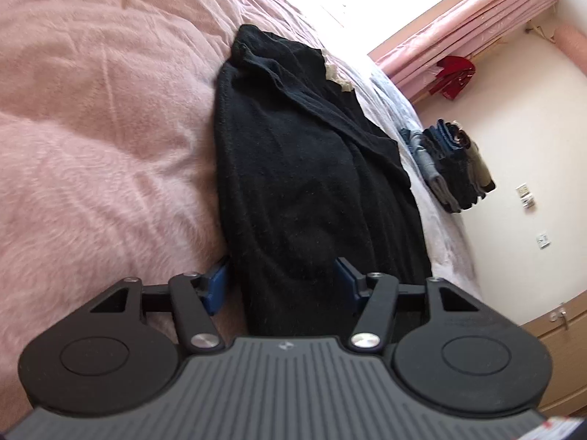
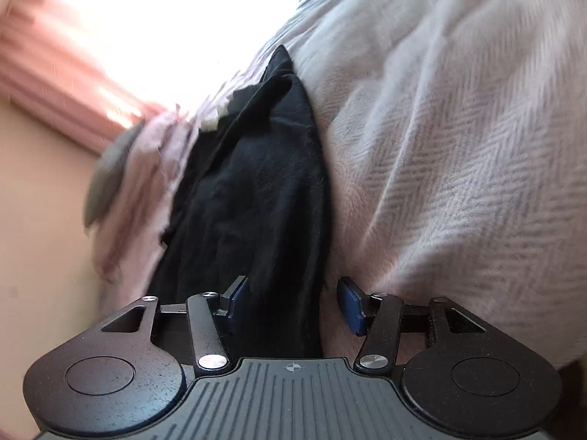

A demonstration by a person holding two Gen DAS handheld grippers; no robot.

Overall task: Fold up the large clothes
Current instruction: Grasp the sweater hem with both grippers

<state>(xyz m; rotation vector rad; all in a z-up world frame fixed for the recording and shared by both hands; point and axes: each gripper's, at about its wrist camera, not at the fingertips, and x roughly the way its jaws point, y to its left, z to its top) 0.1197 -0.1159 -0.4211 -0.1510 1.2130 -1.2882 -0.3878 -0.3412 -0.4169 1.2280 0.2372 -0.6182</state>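
Gathering the near end of the long black knitted garment [image 1: 293,154] on the fluffy pink bedspread [image 1: 91,128].

Left gripper [image 1: 282,286] and right gripper [image 2: 293,304] both parted, straddling thick cloth; whether clamped, cannot tell. Better to pinch both soft layers evenly, then lift together toward the folded clothes pile [image 1: 455,168] beyond the garment.

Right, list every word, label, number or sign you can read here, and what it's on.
No readable text anywhere.
Left gripper body: small emblem, no letters.
Right gripper body: small crosshair mark only.
Wall plates: too small to read.
Black garment: pale tag, illegible.
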